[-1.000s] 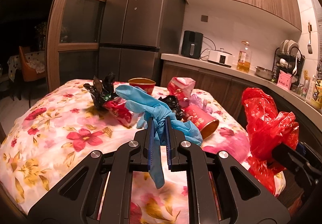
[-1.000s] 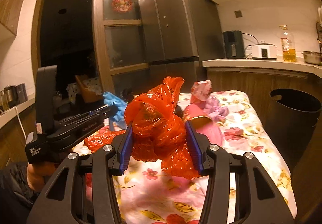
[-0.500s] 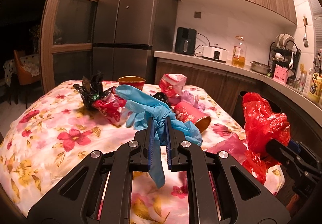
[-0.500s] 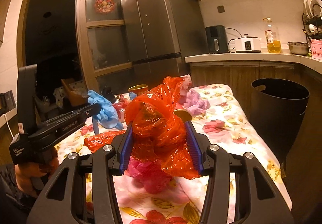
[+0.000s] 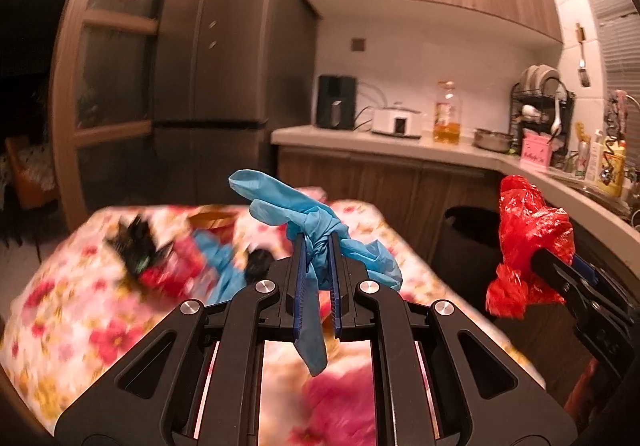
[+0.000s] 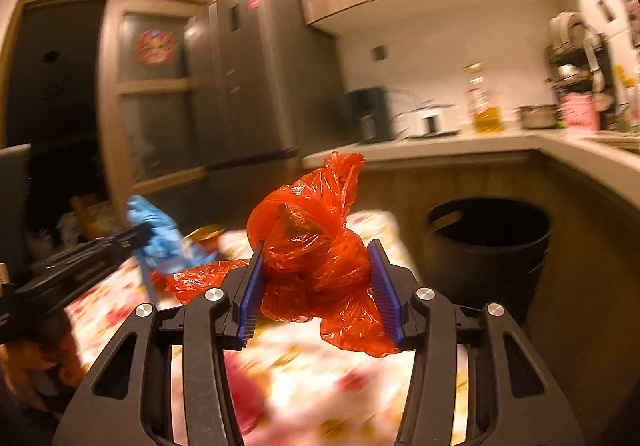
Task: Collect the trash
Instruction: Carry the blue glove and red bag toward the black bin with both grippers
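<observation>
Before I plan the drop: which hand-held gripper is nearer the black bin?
Right. The right hand-held gripper, clamping the red bag, is beside the black bin; the left hand-held gripper, holding the blue glove, is farther, over the table.
</observation>
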`<state>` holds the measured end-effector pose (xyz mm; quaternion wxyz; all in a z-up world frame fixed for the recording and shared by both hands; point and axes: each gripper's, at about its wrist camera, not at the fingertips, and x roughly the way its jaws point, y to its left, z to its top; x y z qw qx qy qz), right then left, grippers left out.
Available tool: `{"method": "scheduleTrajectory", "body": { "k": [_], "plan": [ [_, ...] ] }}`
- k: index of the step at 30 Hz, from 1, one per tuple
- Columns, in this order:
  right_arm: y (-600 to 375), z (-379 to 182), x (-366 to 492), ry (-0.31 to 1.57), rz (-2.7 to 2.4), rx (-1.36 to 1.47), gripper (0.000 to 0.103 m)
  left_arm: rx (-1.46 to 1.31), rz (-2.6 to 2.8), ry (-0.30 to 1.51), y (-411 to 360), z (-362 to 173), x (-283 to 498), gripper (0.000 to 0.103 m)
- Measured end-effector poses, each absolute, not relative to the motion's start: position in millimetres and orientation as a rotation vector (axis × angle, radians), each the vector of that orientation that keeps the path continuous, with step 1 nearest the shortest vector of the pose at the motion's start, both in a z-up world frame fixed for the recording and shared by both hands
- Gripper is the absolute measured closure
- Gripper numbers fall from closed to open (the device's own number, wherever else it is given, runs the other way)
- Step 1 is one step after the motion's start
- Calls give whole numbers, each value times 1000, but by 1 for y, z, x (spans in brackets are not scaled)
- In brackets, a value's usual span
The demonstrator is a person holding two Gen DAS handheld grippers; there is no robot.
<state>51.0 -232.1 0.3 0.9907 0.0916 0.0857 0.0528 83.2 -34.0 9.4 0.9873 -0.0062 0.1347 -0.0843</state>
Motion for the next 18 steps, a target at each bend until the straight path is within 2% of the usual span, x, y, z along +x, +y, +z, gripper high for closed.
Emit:
{"method": "scheduleTrajectory", "body": {
  "k": [10, 18],
  "plan": [
    [-313, 29, 90, 75, -161, 189, 53, 7, -353, 208, -147, 60, 133, 93],
    [-352, 22, 118, 65, -241, 219, 53, 35, -431, 230, -224, 55, 174, 93]
  ]
}}
